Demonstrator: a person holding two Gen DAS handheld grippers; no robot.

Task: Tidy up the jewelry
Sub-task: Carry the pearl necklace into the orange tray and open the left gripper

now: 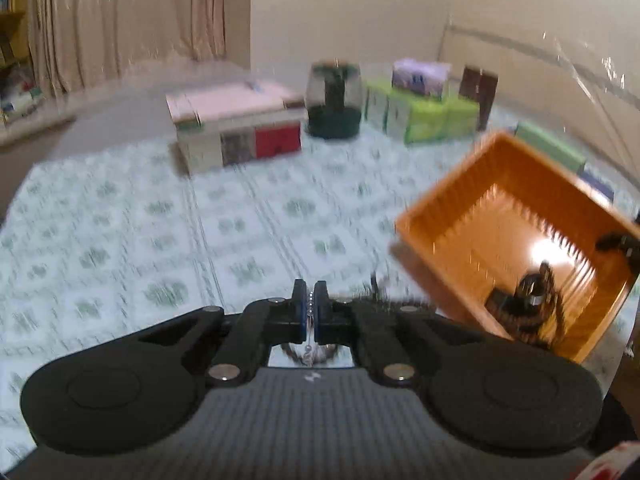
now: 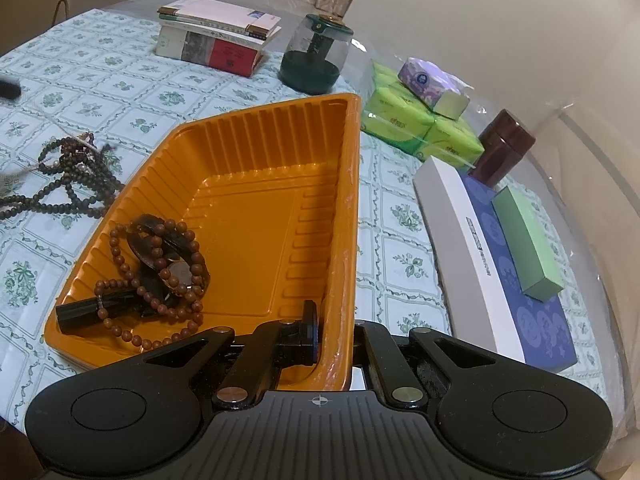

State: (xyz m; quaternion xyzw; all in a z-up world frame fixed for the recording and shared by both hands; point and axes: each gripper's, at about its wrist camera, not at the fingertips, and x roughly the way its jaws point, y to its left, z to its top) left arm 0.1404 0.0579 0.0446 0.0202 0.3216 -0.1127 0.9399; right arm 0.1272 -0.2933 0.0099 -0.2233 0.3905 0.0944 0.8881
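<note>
From the left claw's camera, the left claw (image 1: 311, 306) is pressed together on a thin silver chain (image 1: 310, 312) with tiny shiny beads, and a bit hangs down under the pads. The orange tray (image 1: 508, 236) sits off to the claw's right, a little ahead. To do this step well, I think the claw should keep its pinch tight, carry the chain over the tray's rim slowly so it does not swing, and let go only low inside. The picture is blurry, so small things are hard to tell. From the right claw's camera, the right claw (image 2: 334, 340) is pinching the near wall of the tray, holding it steady. The tray is smooth plastic with ribbed sides. Inside, left of the claw, lie round brown beads (image 2: 160, 276) and a dark watch (image 2: 176, 256). More dark beads (image 2: 76, 176) lie on the flowery tablecloth (image 2: 120, 80), far to the left.
</note>
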